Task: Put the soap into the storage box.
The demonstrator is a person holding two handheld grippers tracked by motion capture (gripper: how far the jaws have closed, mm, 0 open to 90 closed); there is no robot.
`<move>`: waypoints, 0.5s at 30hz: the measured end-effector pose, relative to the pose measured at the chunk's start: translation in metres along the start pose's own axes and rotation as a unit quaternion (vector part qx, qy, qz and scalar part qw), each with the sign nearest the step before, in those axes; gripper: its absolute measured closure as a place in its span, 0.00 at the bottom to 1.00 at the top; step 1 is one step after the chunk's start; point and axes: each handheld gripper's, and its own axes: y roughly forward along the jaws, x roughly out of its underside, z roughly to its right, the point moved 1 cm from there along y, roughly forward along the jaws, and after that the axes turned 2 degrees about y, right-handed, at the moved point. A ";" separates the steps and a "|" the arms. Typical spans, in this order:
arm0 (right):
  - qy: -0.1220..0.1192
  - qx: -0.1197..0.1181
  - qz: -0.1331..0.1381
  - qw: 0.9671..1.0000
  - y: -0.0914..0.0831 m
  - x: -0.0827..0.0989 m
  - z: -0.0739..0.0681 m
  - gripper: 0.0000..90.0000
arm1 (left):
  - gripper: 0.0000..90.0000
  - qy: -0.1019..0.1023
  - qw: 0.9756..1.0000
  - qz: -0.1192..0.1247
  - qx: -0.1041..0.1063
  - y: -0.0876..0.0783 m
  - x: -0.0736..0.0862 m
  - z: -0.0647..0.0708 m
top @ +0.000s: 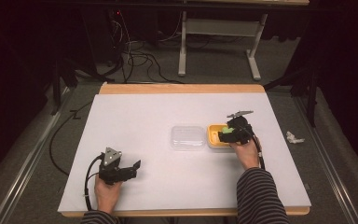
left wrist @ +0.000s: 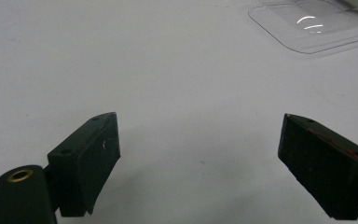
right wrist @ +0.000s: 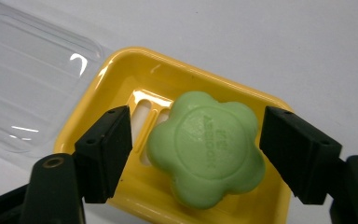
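The green flower-shaped soap (right wrist: 207, 154) lies in the yellow soap dish (right wrist: 121, 70), over the slotted drain in its floor, with raised lettering on its top face. My right gripper (right wrist: 196, 149) hangs over it, and my 2 jaws there stand spread on either side of the soap; the right one looks to be at its edge, the left one stands a little off, and I cannot tell whether either truly presses it. From the high view, the dish (top: 213, 135) sits right of the table's middle with the soap (top: 228, 130) a small green patch under my right gripper (top: 230, 134), my right hand (top: 246, 153) behind it in a striped sleeve (top: 258, 196).

Just beside the dish, on its left, lies the clear plastic lid (top: 188, 137), flat on the white table (top: 168, 112); in my right gripper view the lid (right wrist: 28, 93) touches or nearly touches the dish's rim.

Well apart, near the front left, my left hand (top: 106, 192) holds my left gripper (top: 129, 171) low over bare table. Its 2 jaws stand wide apart with nothing between them (left wrist: 200, 149), and the lid (left wrist: 312, 28) shows far ahead.
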 end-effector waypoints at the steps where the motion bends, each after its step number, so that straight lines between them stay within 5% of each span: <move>1: 0.001 0.001 0.001 1.000 -0.001 0.001 0.000 0.26 | 0.15 -0.001 1.000 0.000 0.000 0.000 0.000 0.000; 15: 0.021 -0.025 0.055 0.998 -0.025 0.009 -0.001 0.25 | 0.16 -0.002 1.000 -0.008 0.002 0.001 0.000 0.000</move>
